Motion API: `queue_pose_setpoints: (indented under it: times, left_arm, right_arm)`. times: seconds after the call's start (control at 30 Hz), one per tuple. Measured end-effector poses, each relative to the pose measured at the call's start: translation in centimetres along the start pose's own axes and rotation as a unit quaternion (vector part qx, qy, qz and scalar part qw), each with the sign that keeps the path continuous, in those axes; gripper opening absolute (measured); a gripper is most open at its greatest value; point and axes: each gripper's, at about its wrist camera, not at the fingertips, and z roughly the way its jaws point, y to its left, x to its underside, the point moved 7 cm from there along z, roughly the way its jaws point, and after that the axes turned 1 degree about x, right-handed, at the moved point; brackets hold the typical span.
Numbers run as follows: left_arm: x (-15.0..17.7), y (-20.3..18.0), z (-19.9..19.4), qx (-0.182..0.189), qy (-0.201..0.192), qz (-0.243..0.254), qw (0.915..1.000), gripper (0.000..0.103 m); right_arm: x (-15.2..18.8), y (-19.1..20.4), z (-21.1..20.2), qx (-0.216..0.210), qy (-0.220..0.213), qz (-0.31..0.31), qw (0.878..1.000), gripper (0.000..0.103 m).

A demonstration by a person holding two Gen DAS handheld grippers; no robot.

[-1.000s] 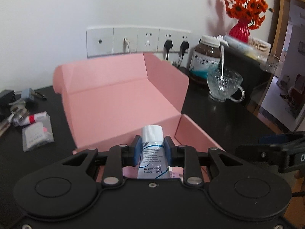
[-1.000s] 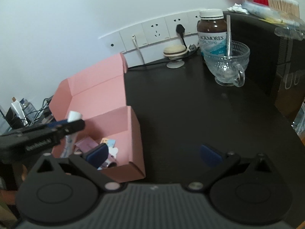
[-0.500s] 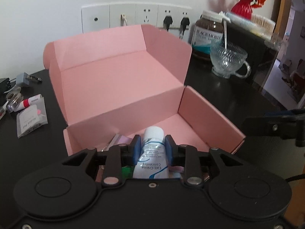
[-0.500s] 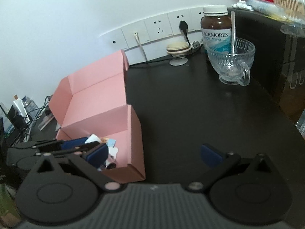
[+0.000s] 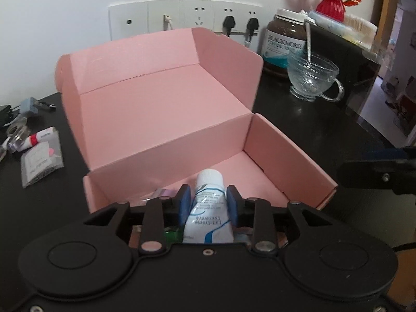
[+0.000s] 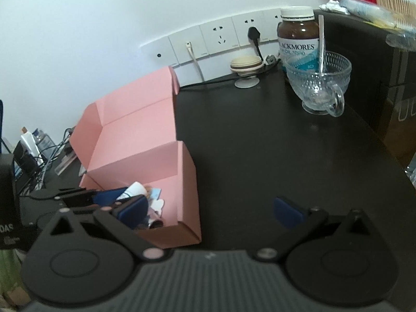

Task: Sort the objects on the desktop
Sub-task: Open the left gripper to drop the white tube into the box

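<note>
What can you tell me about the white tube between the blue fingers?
The tube is soft white plastic with a white screw cap, blue printed words and a blue swoosh. It points cap-forward over the open pink box, low inside it. The left gripper has it between its blue fingers, which are opening, with a small gap showing on each side. Other small things lie below it.

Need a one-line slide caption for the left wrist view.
Left gripper opening around a white cream tube over the open pink box; glass cup beyond.
</note>
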Motion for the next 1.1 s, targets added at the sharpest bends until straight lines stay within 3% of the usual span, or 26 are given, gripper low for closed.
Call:
queue_pose_setpoints:
  times: [0.07, 0.13, 0.43, 0.63, 0.87, 1.1]
  left_arm:
    - [-0.2, 0.3, -0.4, -0.002, -0.009, -0.006, 0.9999, 0.048]
    - [-0.4, 0.7, -1.1, -0.005, -0.022, -0.013, 0.9997, 0.070]
    - [-1.2, 1.6, -4.0, -0.023, -0.064, -0.020, 0.9975, 0.097]
    - [-0.3, 3.0, -6.4, -0.032, -0.073, -0.028, 0.9964, 0.103]
    - [2.5, 5.3, -9.4, -0.070, -0.074, -0.020, 0.9946, 0.103]
    - [6.1, 8.4, -11.2, -0.095, -0.059, -0.061, 0.9918, 0.103]
  right_arm:
    - [0.0, 0.0, -0.1, 0.000, 0.001, 0.001, 1.000, 0.102]
    - [0.0, 0.0, -0.1, 0.000, 0.000, 0.001, 1.000, 0.102]
    - [-0.3, 0.9, 0.1, -0.011, 0.000, 0.001, 1.000, 0.102]
    - [-0.5, 2.4, 0.3, -0.022, -0.001, -0.011, 1.000, 0.102]
    - [-0.2, 4.3, 0.6, -0.032, 0.003, -0.019, 0.999, 0.102]
    - [0.3, 6.9, 0.8, -0.038, 0.007, -0.036, 0.999, 0.102]
